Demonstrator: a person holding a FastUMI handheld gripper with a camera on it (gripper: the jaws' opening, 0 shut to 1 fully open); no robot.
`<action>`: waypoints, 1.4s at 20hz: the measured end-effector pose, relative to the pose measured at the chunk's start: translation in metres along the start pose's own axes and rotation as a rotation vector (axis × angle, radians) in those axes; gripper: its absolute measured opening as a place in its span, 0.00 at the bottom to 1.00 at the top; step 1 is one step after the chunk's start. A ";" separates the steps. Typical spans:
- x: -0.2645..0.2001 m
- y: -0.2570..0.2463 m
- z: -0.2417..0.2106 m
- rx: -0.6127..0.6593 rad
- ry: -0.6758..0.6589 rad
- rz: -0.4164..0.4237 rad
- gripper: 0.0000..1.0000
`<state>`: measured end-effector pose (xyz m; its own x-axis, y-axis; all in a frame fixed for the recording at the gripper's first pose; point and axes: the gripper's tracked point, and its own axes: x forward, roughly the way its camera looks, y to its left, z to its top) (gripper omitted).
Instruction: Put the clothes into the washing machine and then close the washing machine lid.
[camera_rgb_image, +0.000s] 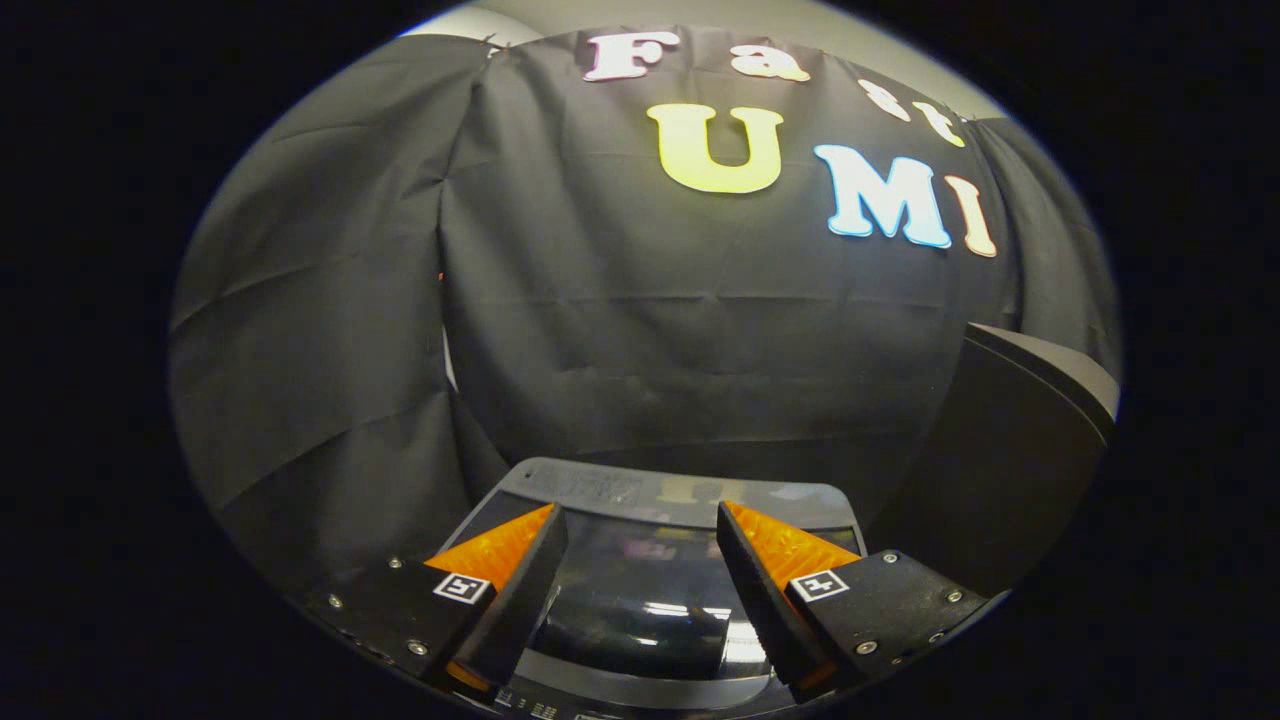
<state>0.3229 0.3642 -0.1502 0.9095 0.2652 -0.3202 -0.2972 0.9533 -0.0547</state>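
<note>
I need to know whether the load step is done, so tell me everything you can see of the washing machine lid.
The washing machine lid lies flat and closed under the gripper, whose open fingers straddle it without gripping. It looks like dark, glossy glass or plastic that mirrors the lights, set in a grey frame with rounded corners; a grey panel strip runs along its far edge by the black cloth wall. Whether the fingers touch it cannot be told.

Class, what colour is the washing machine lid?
Glossy black with a grey rim, in the gripper view: washing machine lid.
</note>
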 end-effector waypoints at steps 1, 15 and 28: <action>-0.002 -0.001 -0.001 -0.018 -0.009 0.007 0.93; -0.060 -0.024 0.042 0.057 -0.106 -0.005 0.95; -0.193 -0.101 0.109 0.035 -0.266 -0.036 0.94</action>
<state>0.2090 0.2323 0.0207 0.9650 0.2557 -0.0581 -0.2575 0.9659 -0.0271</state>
